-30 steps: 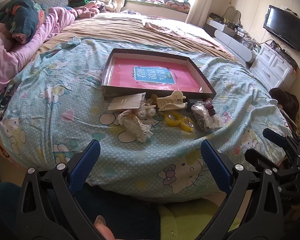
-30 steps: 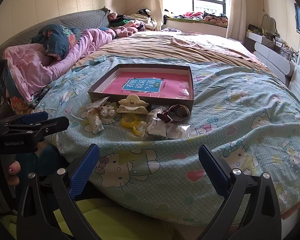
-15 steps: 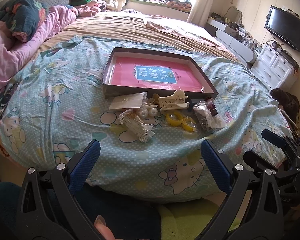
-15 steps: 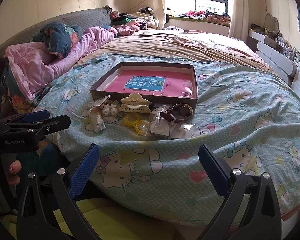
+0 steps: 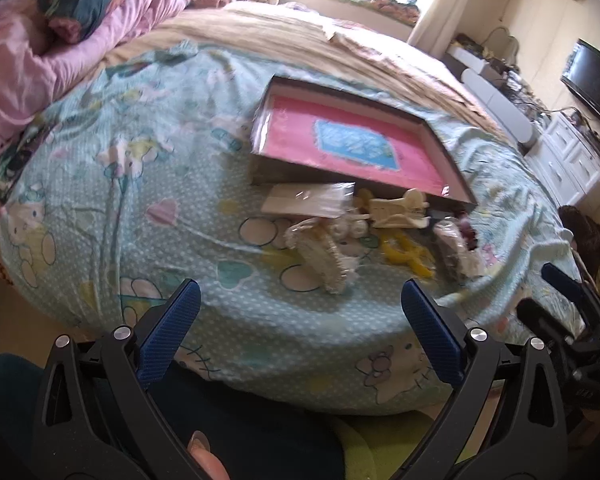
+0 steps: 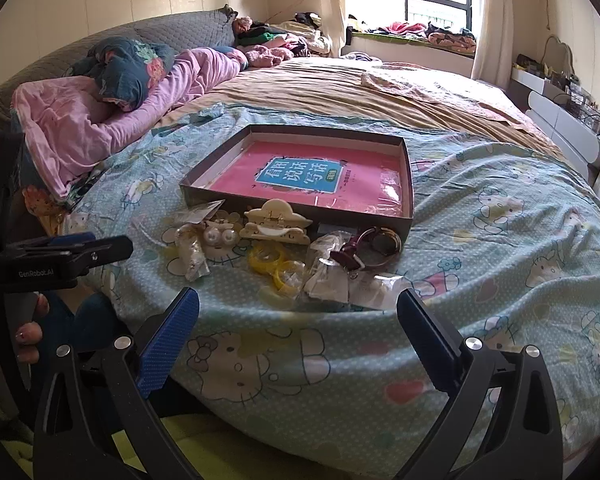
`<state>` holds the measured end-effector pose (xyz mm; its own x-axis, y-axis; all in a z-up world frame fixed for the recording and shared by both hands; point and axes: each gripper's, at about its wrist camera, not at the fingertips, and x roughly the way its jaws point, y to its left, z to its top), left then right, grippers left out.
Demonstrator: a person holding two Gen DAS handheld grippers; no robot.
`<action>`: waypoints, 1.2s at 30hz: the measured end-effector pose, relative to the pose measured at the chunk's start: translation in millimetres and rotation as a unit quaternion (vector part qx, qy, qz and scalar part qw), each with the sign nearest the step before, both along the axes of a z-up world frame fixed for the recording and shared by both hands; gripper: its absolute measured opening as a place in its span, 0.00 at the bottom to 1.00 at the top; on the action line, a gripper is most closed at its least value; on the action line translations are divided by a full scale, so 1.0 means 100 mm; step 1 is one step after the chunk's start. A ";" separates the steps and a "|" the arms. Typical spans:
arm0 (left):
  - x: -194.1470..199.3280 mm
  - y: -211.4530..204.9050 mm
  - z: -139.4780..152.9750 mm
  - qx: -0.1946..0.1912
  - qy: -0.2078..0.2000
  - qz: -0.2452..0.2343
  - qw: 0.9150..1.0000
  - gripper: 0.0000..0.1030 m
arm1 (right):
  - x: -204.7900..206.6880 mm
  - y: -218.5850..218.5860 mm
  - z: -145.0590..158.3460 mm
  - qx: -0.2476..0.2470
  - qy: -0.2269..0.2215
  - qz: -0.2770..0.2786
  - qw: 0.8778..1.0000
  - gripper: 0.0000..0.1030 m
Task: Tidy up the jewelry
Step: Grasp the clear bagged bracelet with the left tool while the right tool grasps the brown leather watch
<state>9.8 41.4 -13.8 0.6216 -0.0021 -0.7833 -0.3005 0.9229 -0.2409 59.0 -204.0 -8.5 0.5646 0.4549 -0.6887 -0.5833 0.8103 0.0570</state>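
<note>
A shallow dark box point(image 6: 407, 184) with a pink book inside lies on the bed; the same box point(image 5: 260, 168) shows blurred in the left wrist view. In front of it sits a heap of jewelry: a cream hair claw point(image 6: 276, 224), pearl pieces point(image 6: 216, 236), yellow rings point(image 6: 276, 266), a round bracelet point(image 6: 380, 246) and clear bags point(image 6: 328, 276). My right gripper point(image 6: 298, 312) is open just short of the heap, nothing between its fingers. My left gripper point(image 5: 300, 300) is open near a cream bagged piece point(image 5: 324, 256).
The bed's light blue cartoon sheet point(image 6: 500, 240) spreads right of the box. Pink bedding point(image 6: 100, 120) is piled at the left. A white dresser point(image 5: 572, 160) and a TV point(image 5: 592, 80) stand at the right. A hand point(image 6: 30, 336) holds the left gripper body.
Both grippers have moved closer to the jewelry heap over the bed's edge. The left wrist view has tilted and blurred with the motion. Both stay open.
</note>
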 end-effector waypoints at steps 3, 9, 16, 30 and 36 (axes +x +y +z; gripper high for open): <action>0.08 0.05 -0.13 -0.015 0.018 0.001 1.000 0.91 | 0.12 -0.01 -0.03 -0.004 0.000 -0.007 1.000 0.96; 0.26 0.06 -0.34 -0.032 0.045 -0.006 0.998 0.91 | 0.40 -0.09 -0.10 -0.006 0.008 -0.033 0.999 0.96; 0.47 0.00 -0.51 -0.043 0.063 -0.016 0.997 0.91 | 0.72 -0.18 -0.25 -0.001 0.033 -0.062 0.998 0.96; 0.68 -0.05 -0.55 -0.006 0.051 -0.031 0.998 0.50 | 1.13 -0.18 -0.50 0.066 0.137 -0.042 0.988 0.45; 0.68 -0.06 -0.54 0.006 0.041 -0.041 0.998 0.43 | 1.20 -0.12 -0.54 0.081 0.154 -0.020 0.985 0.20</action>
<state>78.2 35.0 -67.7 0.5527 -0.0412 -0.8324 -0.2421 0.9478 -0.2076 179.2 -216.4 -62.3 0.3605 0.5542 -0.7503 -0.4861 0.7981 0.3559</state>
